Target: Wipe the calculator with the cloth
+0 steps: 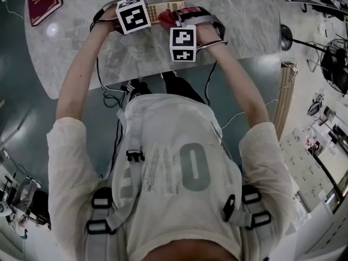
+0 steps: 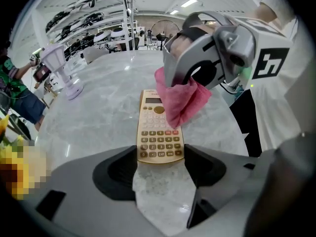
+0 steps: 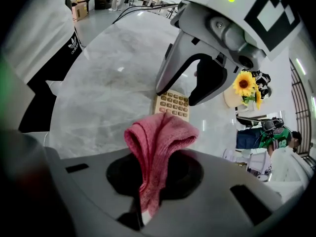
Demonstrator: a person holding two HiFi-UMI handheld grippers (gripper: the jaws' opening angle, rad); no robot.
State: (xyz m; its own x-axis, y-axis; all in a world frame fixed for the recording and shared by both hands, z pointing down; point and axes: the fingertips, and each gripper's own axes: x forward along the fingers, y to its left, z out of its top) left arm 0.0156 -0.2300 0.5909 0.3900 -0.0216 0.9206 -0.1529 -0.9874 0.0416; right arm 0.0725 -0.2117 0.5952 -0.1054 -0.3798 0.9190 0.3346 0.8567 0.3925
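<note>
Pink cloth point(image 3: 158, 147) clamped in the right gripper point(image 3: 153, 179) touches the calculator point(image 2: 159, 132), whose lower end the left gripper point(image 2: 160, 162) pinches: wiping seems underway, unfinished.

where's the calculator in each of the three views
head view: calculator at top centre, on the marble table.
left gripper view: centre, its near end clamped by the left gripper.
right gripper view: centre, just beyond the cloth.
shared landmark: the pink cloth, held by the right gripper over the calculator.
</note>
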